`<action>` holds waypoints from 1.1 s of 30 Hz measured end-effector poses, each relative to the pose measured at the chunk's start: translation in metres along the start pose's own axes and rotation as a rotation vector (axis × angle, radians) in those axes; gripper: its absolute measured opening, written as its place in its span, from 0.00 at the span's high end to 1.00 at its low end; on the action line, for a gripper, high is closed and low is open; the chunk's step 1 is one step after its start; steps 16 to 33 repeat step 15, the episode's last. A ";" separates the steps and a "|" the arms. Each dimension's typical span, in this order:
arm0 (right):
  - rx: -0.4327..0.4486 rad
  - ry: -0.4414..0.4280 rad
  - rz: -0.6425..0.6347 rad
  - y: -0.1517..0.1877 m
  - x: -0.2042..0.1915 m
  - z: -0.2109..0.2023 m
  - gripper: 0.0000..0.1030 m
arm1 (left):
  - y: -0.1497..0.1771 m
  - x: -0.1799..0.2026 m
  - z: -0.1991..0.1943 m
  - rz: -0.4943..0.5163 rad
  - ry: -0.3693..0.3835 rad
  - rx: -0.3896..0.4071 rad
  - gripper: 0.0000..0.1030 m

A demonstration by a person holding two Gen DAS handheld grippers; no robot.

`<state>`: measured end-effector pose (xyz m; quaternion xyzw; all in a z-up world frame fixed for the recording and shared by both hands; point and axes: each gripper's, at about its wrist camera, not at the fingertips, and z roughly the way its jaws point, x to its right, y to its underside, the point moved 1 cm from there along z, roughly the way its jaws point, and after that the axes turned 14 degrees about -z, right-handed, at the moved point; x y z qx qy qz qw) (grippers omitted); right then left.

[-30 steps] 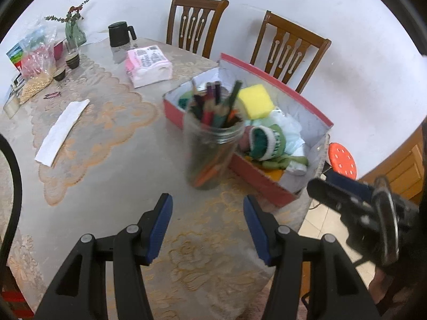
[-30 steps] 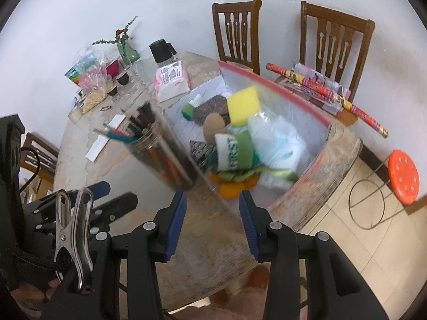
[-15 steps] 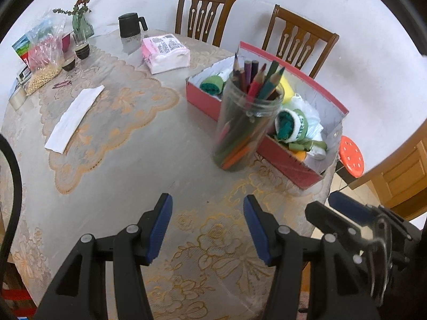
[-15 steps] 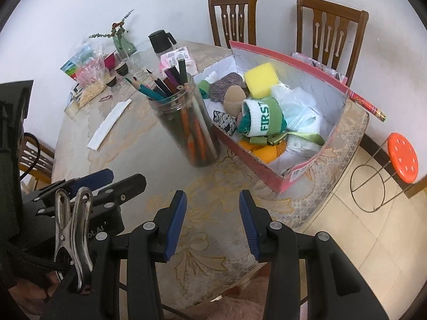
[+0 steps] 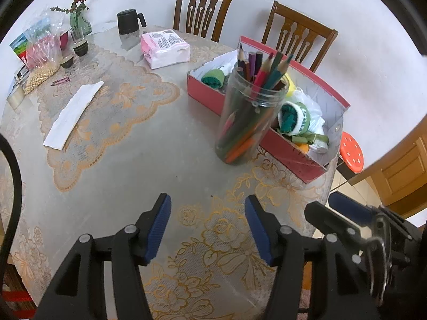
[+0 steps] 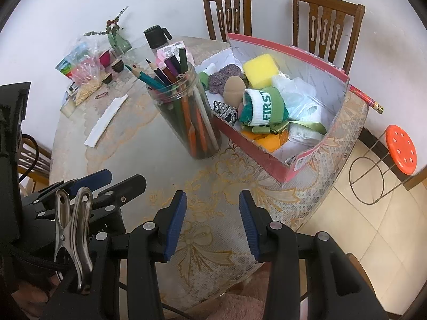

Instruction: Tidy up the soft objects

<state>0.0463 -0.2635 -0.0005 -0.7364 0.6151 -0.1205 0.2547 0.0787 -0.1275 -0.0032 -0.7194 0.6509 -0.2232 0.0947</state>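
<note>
A red box [image 6: 256, 144] [image 5: 210, 94] stands on the table's right side. It holds soft things: a yellow sponge [image 6: 260, 69], a green and white sock [image 6: 264, 105] [image 5: 293, 117], a purple scrubber [image 6: 224, 78], white plastic bags [image 6: 296, 93] and an orange item [image 6: 272, 140]. My left gripper [image 5: 206, 224] is open and empty above the table's near edge. My right gripper [image 6: 212, 217] is open and empty, low over the near edge, right of the left one.
A clear jar of coloured pencils [image 5: 248, 122] [image 6: 186, 117] stands just before the box. Farther left lie a pink tissue pack [image 5: 164, 49], a white paper strip [image 5: 72, 112], a black mug [image 5: 128, 21], cups, bags and a vase. Two wooden chairs stand behind; an orange stool [image 6: 400, 153] is at right.
Both grippers have pulled back and up from the box and jar, which now look smaller and farther. Both stay open and empty.
</note>
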 end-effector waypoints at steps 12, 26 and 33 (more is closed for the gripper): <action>-0.005 0.012 0.014 0.004 0.001 -0.001 0.59 | 0.003 0.002 -0.001 0.019 0.009 0.000 0.41; -0.010 0.013 0.017 0.005 0.002 -0.001 0.59 | 0.003 0.001 0.001 0.019 0.006 -0.009 0.41; -0.010 0.013 0.017 0.005 0.002 -0.001 0.59 | 0.003 0.001 0.001 0.019 0.006 -0.009 0.41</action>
